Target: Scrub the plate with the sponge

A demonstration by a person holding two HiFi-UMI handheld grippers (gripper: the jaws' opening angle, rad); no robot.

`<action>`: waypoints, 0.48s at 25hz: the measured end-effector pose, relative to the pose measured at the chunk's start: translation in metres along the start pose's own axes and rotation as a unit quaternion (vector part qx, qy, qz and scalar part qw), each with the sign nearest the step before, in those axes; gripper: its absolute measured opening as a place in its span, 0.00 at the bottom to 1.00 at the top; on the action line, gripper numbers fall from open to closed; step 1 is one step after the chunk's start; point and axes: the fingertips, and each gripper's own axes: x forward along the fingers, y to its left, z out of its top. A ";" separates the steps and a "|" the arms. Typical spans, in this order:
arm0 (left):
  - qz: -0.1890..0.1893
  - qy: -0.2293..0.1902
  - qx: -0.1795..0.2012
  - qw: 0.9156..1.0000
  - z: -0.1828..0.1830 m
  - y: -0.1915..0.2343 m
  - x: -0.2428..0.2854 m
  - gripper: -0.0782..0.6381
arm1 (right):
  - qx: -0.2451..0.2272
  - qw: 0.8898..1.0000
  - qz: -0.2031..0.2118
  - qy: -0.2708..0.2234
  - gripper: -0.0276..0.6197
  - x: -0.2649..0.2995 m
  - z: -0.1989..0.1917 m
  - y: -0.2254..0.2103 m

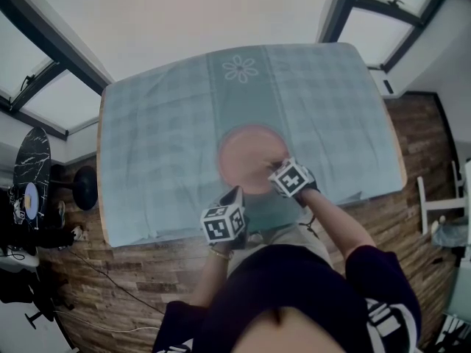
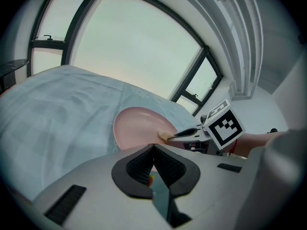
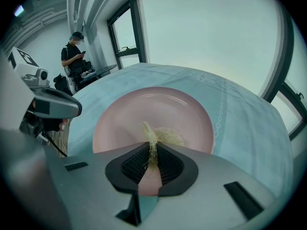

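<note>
A round pink plate (image 1: 250, 157) (image 2: 136, 128) (image 3: 153, 114) lies on the light-blue tablecloth (image 1: 162, 138) near the table's front edge. My right gripper (image 1: 269, 170) (image 3: 152, 150) reaches over the plate's near right part, shut on a pale-yellow fibrous sponge (image 3: 160, 137) (image 2: 163, 137) that rests on the plate's surface. My left gripper (image 1: 237, 193) (image 2: 153, 148) is at the plate's near rim, jaws closed, with a sliver of pink between them. In the left gripper view the right gripper (image 2: 184, 134) shows beside the plate.
The cloth has a flower motif (image 1: 241, 69) at the far side. Wooden floor (image 1: 110, 271) lies below the table's front edge. A black stool (image 1: 85, 187) stands at the left. A person (image 3: 74, 51) stands by a desk far behind the table.
</note>
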 end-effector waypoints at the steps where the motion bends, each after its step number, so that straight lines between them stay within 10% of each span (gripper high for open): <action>1: 0.000 0.000 -0.001 1.000 0.000 0.001 0.001 0.12 | 0.002 1.000 -0.002 0.000 0.10 0.001 0.002 -0.003; 12: 0.006 0.000 -0.010 1.000 0.006 0.008 0.008 0.12 | 0.005 0.999 -0.033 -0.010 0.10 0.014 0.033 -0.033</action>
